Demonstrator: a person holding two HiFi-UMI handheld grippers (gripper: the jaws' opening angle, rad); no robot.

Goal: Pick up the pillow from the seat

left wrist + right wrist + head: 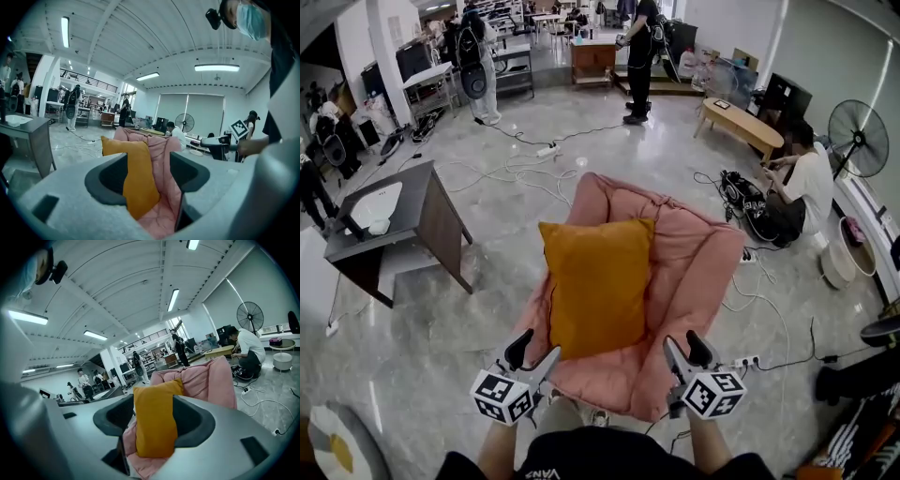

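Nearest the person, the left gripper [534, 356] and the right gripper [686, 352] were held side by side just short of the front edge of the padded pink fabric lounge chair [698, 272]. The left one was off the front-left corner and the right one off the front-right corner. Each gripper's own view showed its two dark jaws standing well apart with nothing clamped between them and nothing touching the pads. The rectangular mustard-orange fabric pillow [595, 281] only appeared in the gap, farther off. The pillow lay on the chair's seat toward its left edge. Its lower edge was close to the front edge, and its upper part leaned back against the backrest with the top-left corner reaching the chair's left rim. The chair stood on a glossy grey stone floor [441, 375] crossed by loose white cables [520, 173]. Off the chair's left side stood a dark grey table [441, 211]. To its right a person in a white top [806, 187] crouched beside a black standing fan [858, 139]. Beyond them stood a low wooden bench [741, 124], and farther back two standing people, one in black [639, 56] and one in white [478, 66].
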